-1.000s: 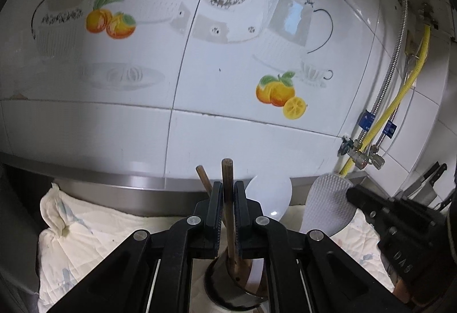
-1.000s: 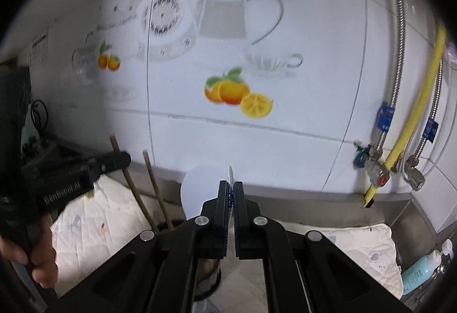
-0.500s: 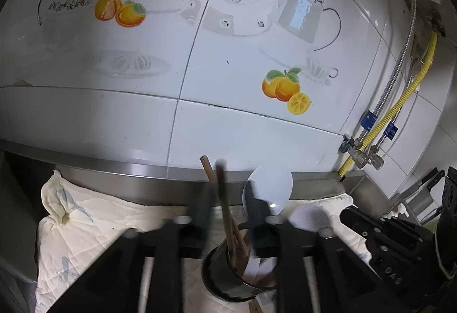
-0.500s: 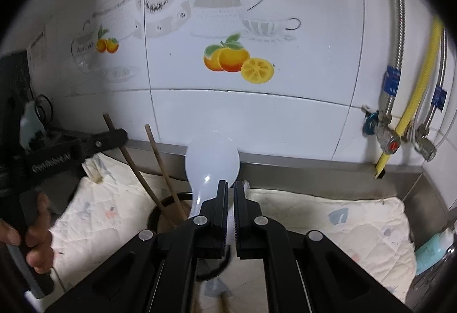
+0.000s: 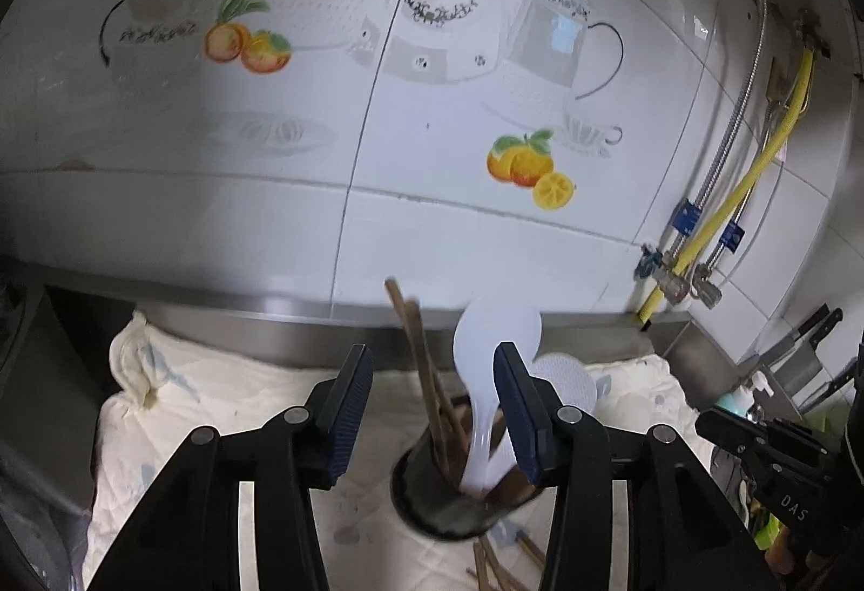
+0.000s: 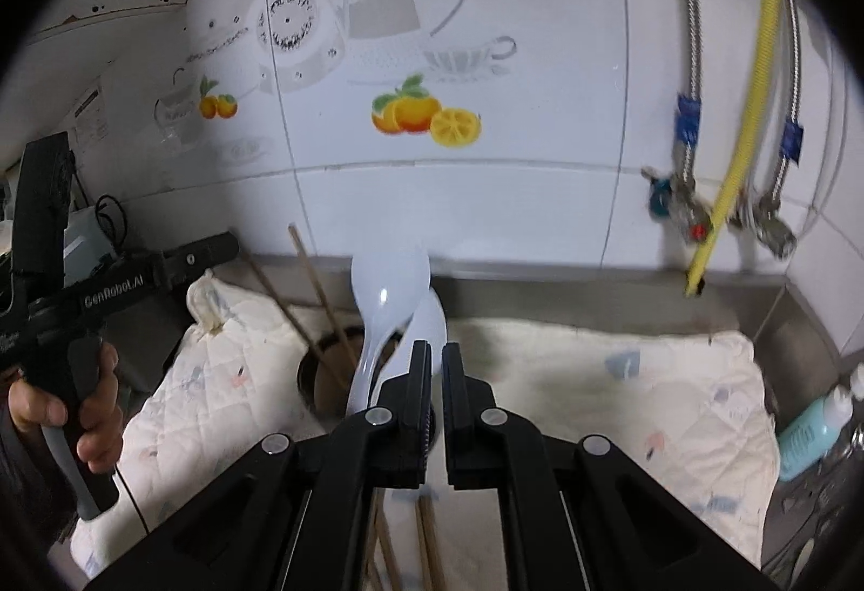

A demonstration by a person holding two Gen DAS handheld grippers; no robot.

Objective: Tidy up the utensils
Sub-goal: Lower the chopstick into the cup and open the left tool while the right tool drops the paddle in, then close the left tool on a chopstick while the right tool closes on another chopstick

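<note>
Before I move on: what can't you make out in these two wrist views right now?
- Right wrist: whether the right gripper pinches the rice paddle; its own fingers hide the handle.
- Left wrist: inside of the dark holder; utensils and the left gripper cover it.
- Both: loose chopsticks, cut off by the bottom edge.

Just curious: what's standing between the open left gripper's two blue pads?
In the left wrist view, brown wooden chopsticks and a white plastic spoon in a dark cup, beyond the left gripper.

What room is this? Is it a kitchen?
Most likely a kitchen. The wall tiles show teapots and oranges, a dark utensil holder holds a white spoon and wooden sticks, and knives hang near the water pipes.
</note>
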